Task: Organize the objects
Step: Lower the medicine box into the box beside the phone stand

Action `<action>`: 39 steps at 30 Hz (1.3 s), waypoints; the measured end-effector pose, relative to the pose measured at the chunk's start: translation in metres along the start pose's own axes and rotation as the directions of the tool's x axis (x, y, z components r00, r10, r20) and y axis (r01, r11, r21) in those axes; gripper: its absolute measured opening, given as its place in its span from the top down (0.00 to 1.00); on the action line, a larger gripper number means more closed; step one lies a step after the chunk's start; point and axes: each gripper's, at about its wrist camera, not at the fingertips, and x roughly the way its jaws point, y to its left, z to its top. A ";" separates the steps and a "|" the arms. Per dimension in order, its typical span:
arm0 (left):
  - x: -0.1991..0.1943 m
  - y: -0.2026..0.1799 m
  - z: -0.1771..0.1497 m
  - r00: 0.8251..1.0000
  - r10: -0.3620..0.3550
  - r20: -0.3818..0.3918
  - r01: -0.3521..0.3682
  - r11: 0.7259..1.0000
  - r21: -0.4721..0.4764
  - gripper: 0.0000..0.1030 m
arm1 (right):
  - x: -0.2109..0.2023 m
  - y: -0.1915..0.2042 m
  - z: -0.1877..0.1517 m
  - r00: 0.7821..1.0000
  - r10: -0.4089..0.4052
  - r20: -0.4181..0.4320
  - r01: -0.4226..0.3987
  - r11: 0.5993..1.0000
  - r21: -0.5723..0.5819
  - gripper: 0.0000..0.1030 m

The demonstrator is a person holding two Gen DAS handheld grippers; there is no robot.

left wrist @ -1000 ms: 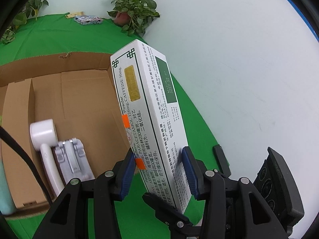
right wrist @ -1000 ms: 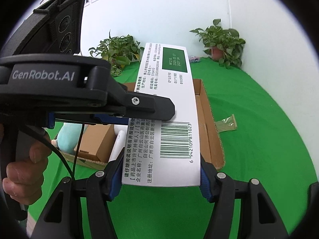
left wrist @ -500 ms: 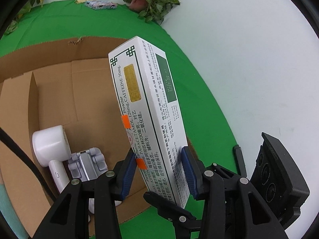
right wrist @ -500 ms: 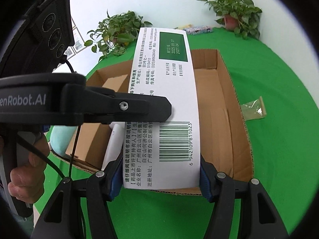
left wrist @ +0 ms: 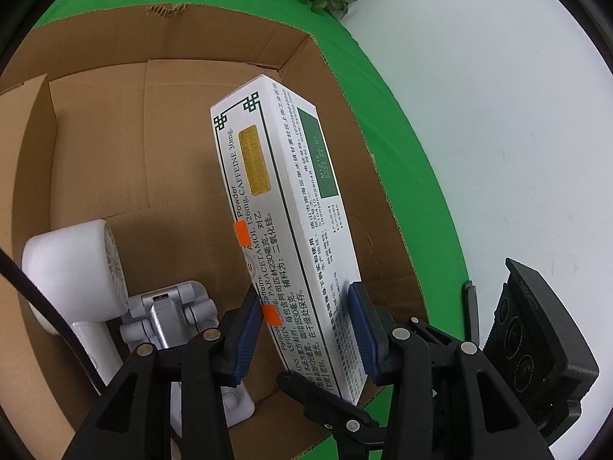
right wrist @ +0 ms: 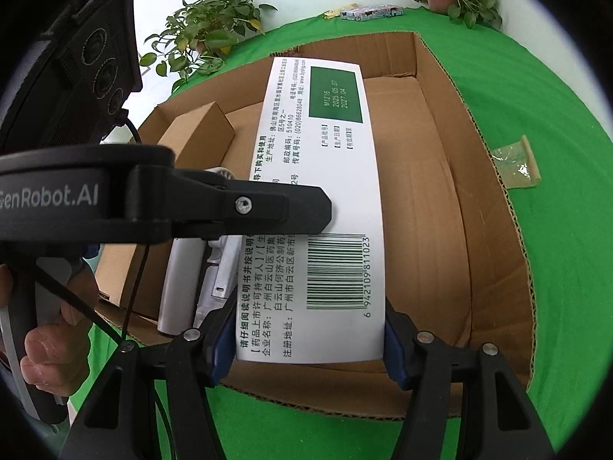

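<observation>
A long white medicine box with green print and a barcode is held tilted over the open cardboard carton. My left gripper is shut on the box's narrow sides near its lower end. My right gripper is shut on the same end across the wide face. One black left finger crosses the box in the right wrist view. The box's far end hangs inside the carton, above its floor.
Inside the carton lie a white handheld fan, a grey folding stand and a small brown box. Green cloth surrounds the carton. A clear wrapper, potted plants and a hand are nearby.
Both grippers have sunk and tipped downward with the medicine box. Its far end has gone from above the carton's rim to inside the carton. Both grips are unchanged.
</observation>
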 end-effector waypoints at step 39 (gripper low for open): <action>-0.113 0.005 -0.024 0.964 0.140 0.224 -0.148 0.989 0.018 0.55 | 0.027 -0.003 0.012 0.991 -0.121 -0.061 0.119 0.993 -0.022 0.40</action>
